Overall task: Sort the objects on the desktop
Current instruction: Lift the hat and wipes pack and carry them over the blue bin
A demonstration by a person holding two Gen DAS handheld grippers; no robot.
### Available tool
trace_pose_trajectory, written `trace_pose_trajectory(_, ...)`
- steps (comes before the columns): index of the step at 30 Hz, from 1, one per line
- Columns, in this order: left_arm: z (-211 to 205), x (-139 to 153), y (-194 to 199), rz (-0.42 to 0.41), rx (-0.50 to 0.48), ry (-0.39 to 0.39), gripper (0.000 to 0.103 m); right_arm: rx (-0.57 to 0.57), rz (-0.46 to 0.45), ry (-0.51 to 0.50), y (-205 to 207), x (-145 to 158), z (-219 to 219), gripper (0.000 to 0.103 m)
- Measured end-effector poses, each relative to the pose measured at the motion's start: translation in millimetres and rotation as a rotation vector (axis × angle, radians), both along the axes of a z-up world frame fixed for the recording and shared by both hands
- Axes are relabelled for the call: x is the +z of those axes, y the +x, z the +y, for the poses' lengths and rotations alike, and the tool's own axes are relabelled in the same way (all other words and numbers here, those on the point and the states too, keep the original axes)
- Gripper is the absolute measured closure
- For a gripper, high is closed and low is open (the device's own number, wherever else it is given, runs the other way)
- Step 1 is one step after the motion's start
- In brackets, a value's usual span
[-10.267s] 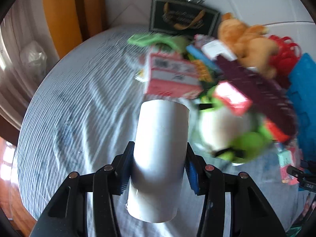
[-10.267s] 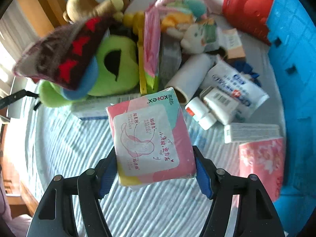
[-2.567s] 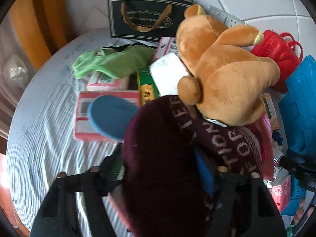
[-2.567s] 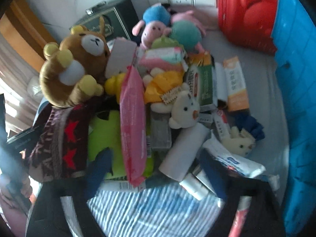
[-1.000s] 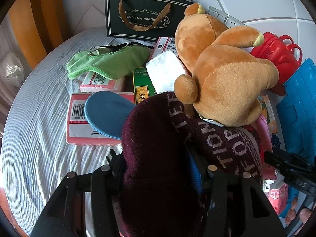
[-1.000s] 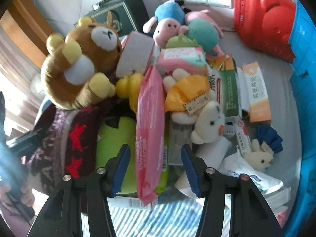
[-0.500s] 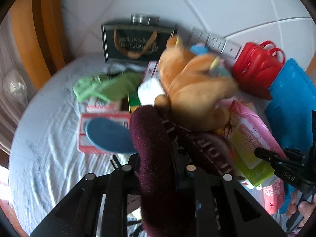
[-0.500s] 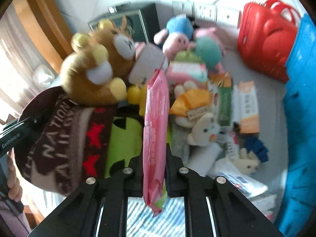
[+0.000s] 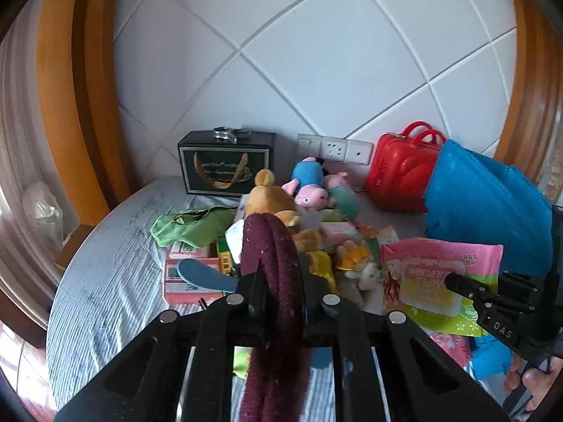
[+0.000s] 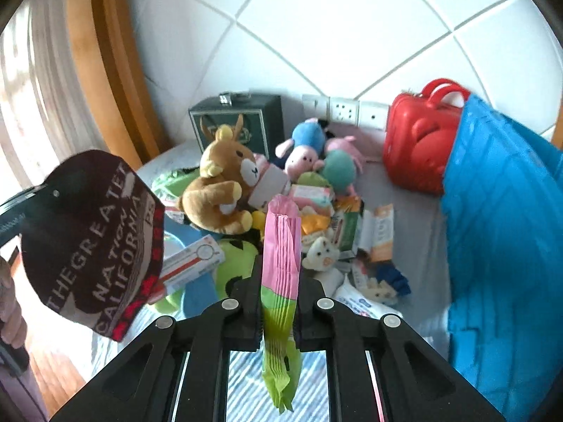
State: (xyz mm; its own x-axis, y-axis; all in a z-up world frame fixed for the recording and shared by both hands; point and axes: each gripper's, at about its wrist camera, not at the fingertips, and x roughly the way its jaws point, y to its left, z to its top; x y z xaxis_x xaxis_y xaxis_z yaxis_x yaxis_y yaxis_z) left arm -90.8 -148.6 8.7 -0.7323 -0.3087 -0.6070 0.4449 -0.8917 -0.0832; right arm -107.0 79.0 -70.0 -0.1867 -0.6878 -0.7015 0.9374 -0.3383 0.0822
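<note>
Bench [image 9: 105, 281], covered in a striped grey cloth, is seen crowded toward the back with soft toys, boxes and packets; the near left part is bare. A blue crate [image 10: 510, 228] stands at the right edge, with a red case [image 10: 418, 147] just behind it and a dark gift bag [image 9: 225, 165] against the tiled wall.

A brown teddy [image 10: 221, 183] is propped on the pile in the middle; pig toys [image 9: 313, 186] lie behind it.

Knit hat [image 10: 102, 242], dark red with white lettering and red stars, is held clear above the bench at the left. It is clamped edge-on by the left gripper [image 9: 278, 299], jaws nearly shut on the folded knit. Judged soft, light and floppy: no crush risk, but slack fabric is likely to sag and snag on the pile, so a grip across the doubled thickness, as now, looks right.

Wipes pack [image 9: 440, 277], pink over green, is held off the pile at the right, above the bench. It is pinched edge-on by the right gripper [image 10: 279, 302], jaws closed down to the pack's thickness. Judged light, squashy, with a slick film wrapper: slip is probable if gripped only on the crimped end seam, so the padded body is the better hold. The lower end hangs free below the jaws.
</note>
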Motion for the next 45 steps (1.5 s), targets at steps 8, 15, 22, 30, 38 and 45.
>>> trace_pose_trajectory(8, 50.7, 24.8, 6.4, 0.059, -0.051, -0.027, 0.09, -0.04, 0.076, -0.127, 6.7, 48.5, 66.3, 0.091)
trace_pose_trajectory(15, 105.8, 54.7, -9.6, 0.121, -0.138, -0.062, 0.09, -0.117, 0.134, -0.22, -11.2, 88.0, 126.1, 0.091)
trace_pose_trajectory(22, 171.4, 94.3, -45.3, 0.183, -0.217, -0.101, 0.09, -0.224, 0.195, -0.292, -52.2, 125.1, 195.1, 0.091)
trace_pose_trajectory(30, 272.7, 141.2, -106.9, 0.249, -0.306, -0.138, 0.09, -0.34, 0.304, -0.338, -121.0, 174.5, 268.5, 0.091)
trace_pose_trajectory(38, 374.0, 202.0, -175.0, 0.302, -0.378, -0.174, 0.09, -0.395, 0.354, -0.312, -205.9, 199.3, 308.4, 0.091)
trace_pose_trajectory(45, 433.9, 198.3, -252.7, 0.209, -0.408, -0.177, 0.09, -0.431, 0.325, -0.224, -281.8, 186.6, 312.1, 0.091)
